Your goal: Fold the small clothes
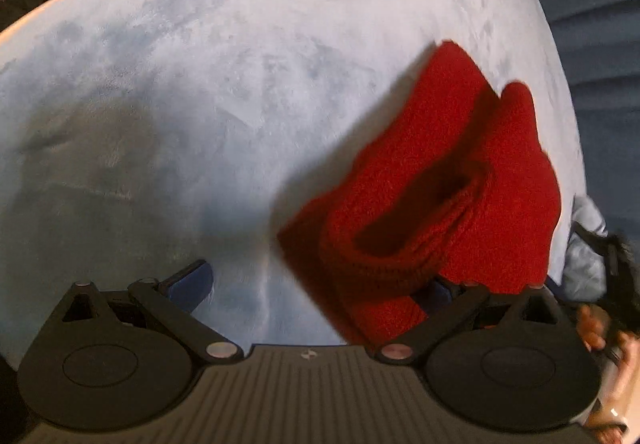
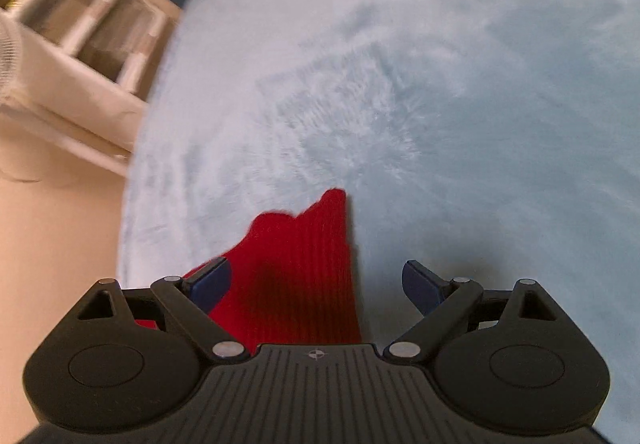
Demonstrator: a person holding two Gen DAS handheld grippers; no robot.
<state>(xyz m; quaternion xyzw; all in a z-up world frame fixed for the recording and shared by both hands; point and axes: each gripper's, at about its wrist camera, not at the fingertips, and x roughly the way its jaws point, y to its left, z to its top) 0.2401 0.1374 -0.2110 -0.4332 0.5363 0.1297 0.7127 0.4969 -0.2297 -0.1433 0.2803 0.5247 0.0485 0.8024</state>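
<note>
A small red knitted garment (image 1: 436, 188) lies bunched on a pale blue fluffy blanket (image 1: 224, 92), at the right of the left wrist view. Its ribbed opening faces my left gripper (image 1: 316, 284), which is open; the right finger is partly hidden under the red knit, the left finger (image 1: 192, 280) is over bare blanket. In the right wrist view the red garment (image 2: 296, 284) lies flat between the open fingers of my right gripper (image 2: 320, 284), nearer the left finger (image 2: 212, 280). The blanket (image 2: 460, 104) fills that view.
The blanket's edge drops to a beige floor (image 2: 56, 244) at the left of the right wrist view, with a white shelf unit (image 2: 80, 44) beyond. Dark blue fabric (image 1: 600, 44) lies past the blanket's right edge. A hand (image 1: 604, 340) holds the other gripper at right.
</note>
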